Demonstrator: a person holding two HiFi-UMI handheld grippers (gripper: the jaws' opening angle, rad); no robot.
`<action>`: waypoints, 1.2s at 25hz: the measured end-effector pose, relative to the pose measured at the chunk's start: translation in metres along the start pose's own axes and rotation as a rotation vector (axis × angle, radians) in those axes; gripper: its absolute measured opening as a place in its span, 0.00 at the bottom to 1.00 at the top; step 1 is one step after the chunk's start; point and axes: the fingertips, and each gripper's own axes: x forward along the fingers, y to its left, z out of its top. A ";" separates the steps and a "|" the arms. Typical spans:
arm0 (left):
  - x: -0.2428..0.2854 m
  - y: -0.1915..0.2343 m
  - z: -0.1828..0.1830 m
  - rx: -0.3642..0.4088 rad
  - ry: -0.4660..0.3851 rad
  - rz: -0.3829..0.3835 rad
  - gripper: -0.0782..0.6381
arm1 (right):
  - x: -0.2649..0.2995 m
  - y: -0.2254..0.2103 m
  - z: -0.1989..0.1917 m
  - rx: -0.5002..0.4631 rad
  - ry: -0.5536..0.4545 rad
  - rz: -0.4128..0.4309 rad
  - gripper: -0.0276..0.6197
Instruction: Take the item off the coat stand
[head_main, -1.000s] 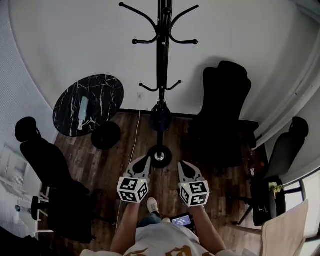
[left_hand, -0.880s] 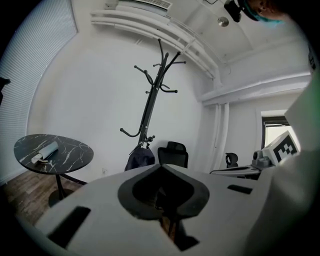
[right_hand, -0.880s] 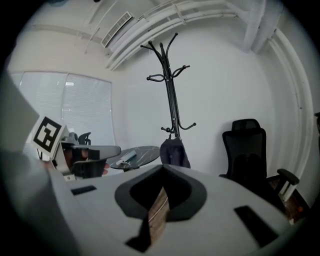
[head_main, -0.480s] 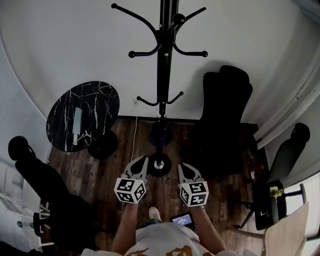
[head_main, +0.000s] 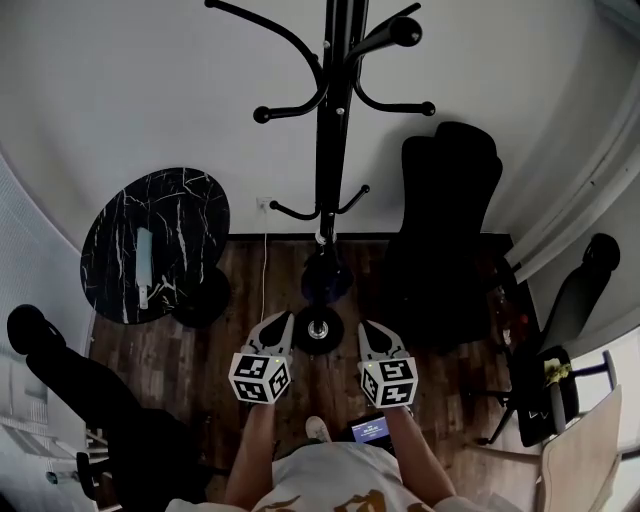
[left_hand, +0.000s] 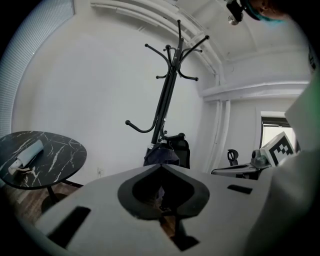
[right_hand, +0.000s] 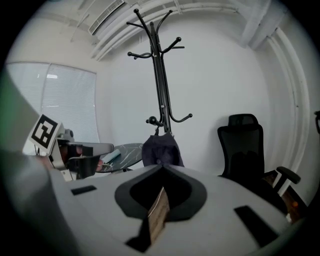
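One dark cloth item (head_main: 326, 275) hangs on one black metal coat stand (head_main: 328, 150); the left gripper (head_main: 281, 322) and right gripper (head_main: 367, 330) are both pressed together, empty.

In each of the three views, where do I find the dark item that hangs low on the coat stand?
Head view: the dark item is at the centre, low on the coat stand, just above its round base.
Left gripper view: centre, slightly below the middle, at the foot of the leaning pole.
Right gripper view: centre, under the lowest hooks.
Shared landmark: the black office chair, right of the stand in every view.
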 end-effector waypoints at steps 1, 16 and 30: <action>0.001 0.000 -0.002 -0.003 0.004 -0.003 0.14 | 0.000 0.000 -0.001 -0.001 0.004 -0.004 0.06; 0.019 0.001 -0.007 -0.018 0.044 -0.049 0.14 | 0.016 -0.004 0.004 0.008 -0.005 -0.016 0.06; 0.047 0.005 -0.021 -0.033 0.074 -0.082 0.14 | 0.049 -0.019 0.005 0.013 0.022 0.006 0.07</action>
